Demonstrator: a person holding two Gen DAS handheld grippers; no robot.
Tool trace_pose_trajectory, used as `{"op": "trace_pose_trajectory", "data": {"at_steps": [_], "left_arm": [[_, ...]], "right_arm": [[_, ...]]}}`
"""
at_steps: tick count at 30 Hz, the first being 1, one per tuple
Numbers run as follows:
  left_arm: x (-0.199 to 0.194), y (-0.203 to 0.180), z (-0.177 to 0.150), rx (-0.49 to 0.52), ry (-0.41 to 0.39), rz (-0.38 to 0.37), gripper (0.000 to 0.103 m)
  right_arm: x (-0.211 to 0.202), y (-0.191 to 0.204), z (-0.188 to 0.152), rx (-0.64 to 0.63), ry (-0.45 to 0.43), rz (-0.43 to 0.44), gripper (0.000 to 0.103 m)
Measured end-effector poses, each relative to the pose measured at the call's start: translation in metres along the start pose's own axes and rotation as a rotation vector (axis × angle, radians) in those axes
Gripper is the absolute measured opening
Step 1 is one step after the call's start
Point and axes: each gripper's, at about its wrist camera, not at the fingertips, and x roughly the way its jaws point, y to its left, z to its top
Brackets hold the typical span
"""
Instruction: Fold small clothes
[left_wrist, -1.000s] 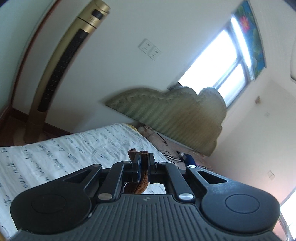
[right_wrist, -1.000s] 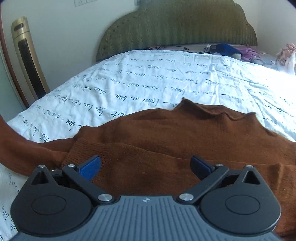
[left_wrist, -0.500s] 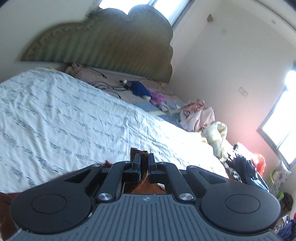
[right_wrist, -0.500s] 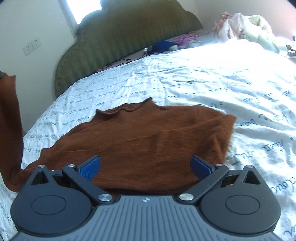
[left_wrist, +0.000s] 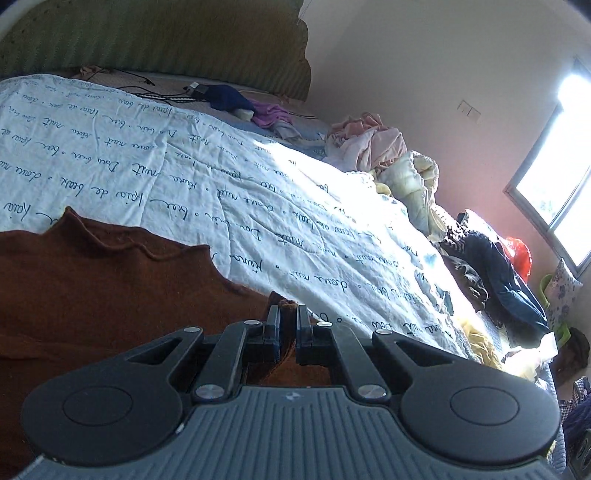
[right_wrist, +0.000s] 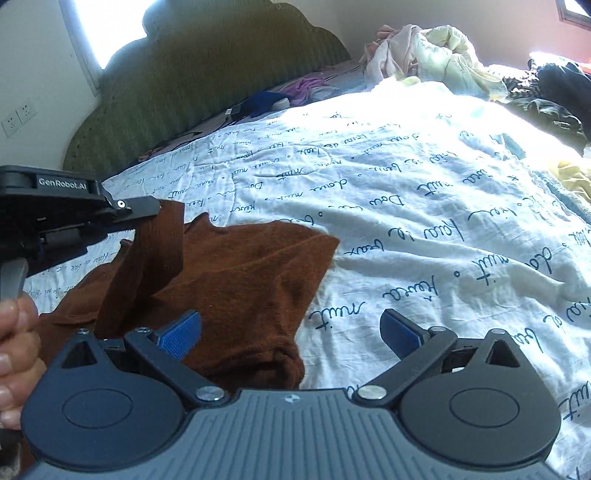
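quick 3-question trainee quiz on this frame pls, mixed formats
1. True or false: the left claw is shut on the rust-brown knit garment.
2. The right claw is: A) open, holding nothing B) shut on the garment C) shut on the white script-printed bedsheet.
3. Fill in: behind the bed stands an olive-green scalloped ____.

Key: 1 true; 2 A; 3 headboard.

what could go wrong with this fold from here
The left gripper pinches only a small tip of the brown top, so the cloth could slip out mid-fold. The right gripper is open and holds nothing, so the body may drag or bunch on the wrinkled sheet.
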Motion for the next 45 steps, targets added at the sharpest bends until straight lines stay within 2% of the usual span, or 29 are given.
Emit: {"op": "trace_pose_trajectory", "data": {"at_steps": [4, 8, 13, 15, 17, 18, 20, 21, 22, 26, 27, 29, 31, 33, 34, 35, 36, 37, 38, 40, 41, 43, 45], "left_arm": [[0.011, -0.004, -0.007, 0.004, 0.023, -0.032, 0.007], [0.014, -0.017, -0.013, 0.053, 0.036, -0.073, 0.007], [0.027, -0.018, -0.031, 0.057, 0.110, -0.107, 0.008], [0.029, -0.022, -0.043, 0.095, 0.125, -0.101, 0.008], [0.035, -0.022, -0.052, 0.098, 0.152, -0.110, 0.012], [0.038, -0.021, -0.055, 0.090, 0.163, -0.115, 0.019], [0.041, -0.015, -0.057, 0.078, 0.198, -0.099, 0.040], [0.036, -0.006, -0.055, 0.038, 0.217, -0.137, 0.063], [0.025, 0.004, -0.052, -0.010, 0.209, -0.182, 0.081], [-0.052, 0.048, -0.024, -0.069, 0.078, -0.213, 0.091], [-0.070, 0.064, -0.016, -0.087, 0.043, -0.197, 0.096], [-0.100, 0.101, -0.005, -0.117, -0.024, -0.117, 0.097], [-0.117, 0.134, 0.006, -0.128, -0.033, -0.048, 0.097], [-0.123, 0.160, 0.009, -0.119, -0.022, 0.023, 0.097], [-0.122, 0.171, 0.009, -0.114, 0.000, 0.054, 0.096], [-0.119, 0.181, 0.007, -0.122, 0.023, 0.071, 0.095], [-0.114, 0.189, 0.004, -0.116, 0.048, 0.102, 0.095], [-0.109, 0.195, 0.000, -0.094, 0.074, 0.147, 0.094], [-0.103, 0.202, -0.006, -0.083, 0.097, 0.190, 0.093], [-0.094, 0.213, -0.018, -0.019, 0.111, 0.201, 0.092], [-0.095, 0.214, -0.023, 0.030, 0.089, 0.207, 0.092], [-0.099, 0.211, -0.026, 0.077, 0.102, 0.222, 0.092], [-0.109, 0.213, -0.022, 0.034, 0.102, 0.235, 0.091]], "right_arm": [[0.002, -0.001, 0.002, -0.006, 0.004, -0.011, 0.103], [0.000, 0.005, 0.004, -0.042, 0.007, -0.019, 0.103], [-0.001, 0.006, 0.007, -0.046, -0.001, -0.042, 0.103], [-0.002, 0.005, 0.006, -0.049, -0.004, -0.051, 0.103], [-0.001, 0.003, 0.006, -0.054, 0.000, -0.059, 0.103], [0.000, 0.002, 0.006, -0.053, 0.002, -0.065, 0.103], [0.003, 0.003, 0.005, -0.079, 0.020, -0.106, 0.103], [0.003, 0.003, 0.005, -0.093, 0.022, -0.126, 0.103], [0.000, 0.002, 0.005, -0.108, 0.014, -0.133, 0.103], [-0.011, -0.005, 0.017, -0.103, -0.025, -0.090, 0.103], [-0.011, -0.004, 0.021, -0.095, -0.033, -0.048, 0.103], [-0.004, 0.007, 0.027, -0.111, -0.034, 0.037, 0.103], [0.013, 0.036, 0.028, -0.207, -0.021, 0.097, 0.103], [0.033, 0.065, 0.027, -0.289, 0.013, 0.126, 0.085], [0.046, 0.079, 0.026, -0.310, 0.046, 0.149, 0.061], [0.058, 0.089, 0.025, -0.321, 0.083, 0.183, 0.049], [0.070, 0.097, 0.022, -0.327, 0.115, 0.208, 0.049], [0.080, 0.103, 0.019, -0.341, 0.142, 0.199, 0.047], [0.089, 0.109, 0.015, -0.376, 0.163, 0.152, 0.039], [0.097, 0.104, 0.005, -0.437, 0.160, 0.056, 0.035], [0.096, 0.094, 0.004, -0.422, 0.158, 0.055, 0.035], [0.090, 0.076, 0.006, -0.402, 0.154, 0.047, 0.035], [0.083, 0.069, 0.007, -0.398, 0.144, 0.010, 0.035]]}}
